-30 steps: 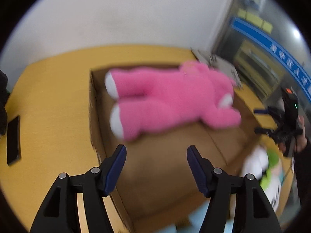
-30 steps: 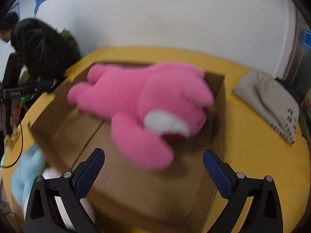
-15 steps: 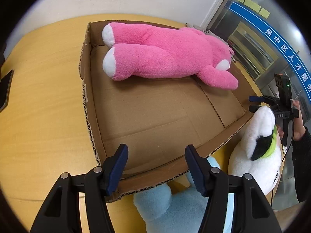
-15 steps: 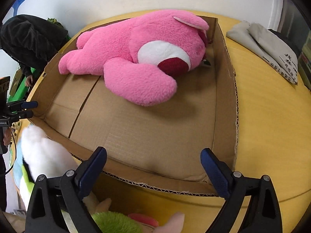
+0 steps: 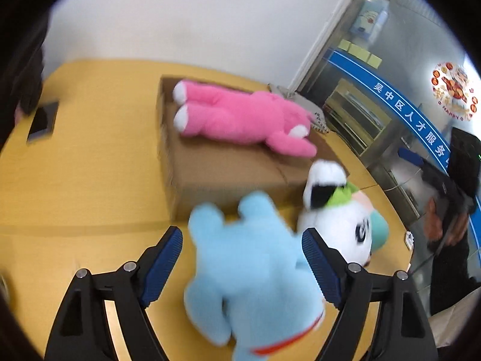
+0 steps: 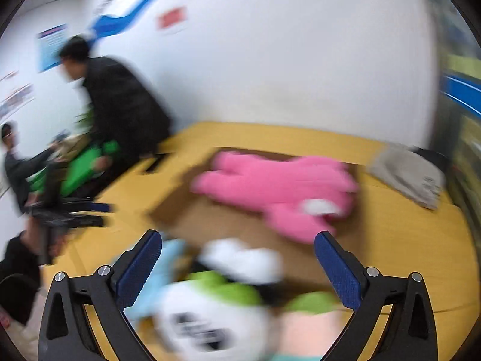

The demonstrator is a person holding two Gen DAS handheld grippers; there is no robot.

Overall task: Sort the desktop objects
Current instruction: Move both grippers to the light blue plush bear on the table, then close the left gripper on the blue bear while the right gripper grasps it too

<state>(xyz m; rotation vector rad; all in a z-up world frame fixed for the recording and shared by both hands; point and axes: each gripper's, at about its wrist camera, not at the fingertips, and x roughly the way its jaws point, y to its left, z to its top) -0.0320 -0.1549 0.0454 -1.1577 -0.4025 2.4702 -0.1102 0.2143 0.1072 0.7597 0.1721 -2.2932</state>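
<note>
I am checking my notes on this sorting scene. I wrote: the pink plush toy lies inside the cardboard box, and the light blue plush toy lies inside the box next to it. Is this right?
Not quite. The pink plush toy does lie inside the cardboard box, but the light blue plush toy is outside it, on the yellow table in front of the box's near wall, between the open fingers of the left tool. The left wrist view shows this.

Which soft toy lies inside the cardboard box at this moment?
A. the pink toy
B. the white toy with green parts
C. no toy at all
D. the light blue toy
A: the pink toy lies stretched out in the cardboard box, while the light blue toy and the white toy are on the table in front of it.
</note>
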